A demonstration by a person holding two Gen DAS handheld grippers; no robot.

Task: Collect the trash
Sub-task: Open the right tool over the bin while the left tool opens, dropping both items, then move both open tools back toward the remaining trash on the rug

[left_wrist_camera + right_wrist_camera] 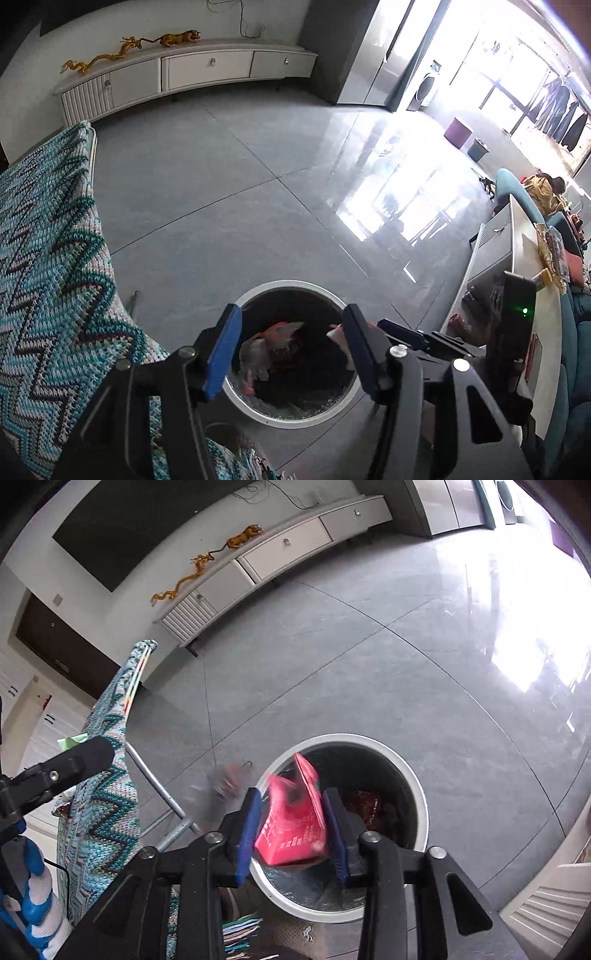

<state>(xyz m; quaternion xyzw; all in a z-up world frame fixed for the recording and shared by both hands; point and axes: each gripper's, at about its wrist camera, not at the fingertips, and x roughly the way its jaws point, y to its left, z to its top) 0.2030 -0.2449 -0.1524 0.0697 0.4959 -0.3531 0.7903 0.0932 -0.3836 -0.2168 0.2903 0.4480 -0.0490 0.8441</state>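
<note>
A round bin with a white rim and dark liner stands on the grey floor, with dark red wrappers inside. My left gripper hangs open above it, nothing between its blue pads. Below the gripper a crumpled grey and orange wrapper is loose in the bin's mouth. It shows as a blur in the right wrist view. My right gripper is over the bin's rim. A red packet, blurred, sits between its pads, and the jaws stand apart. A corner of the packet shows in the left wrist view.
A knitted zigzag blanket hangs over a metal frame just left of the bin. A low white cabinet lines the far wall. A white table with snack packets stands at the right. A gloved hand holds the left gripper.
</note>
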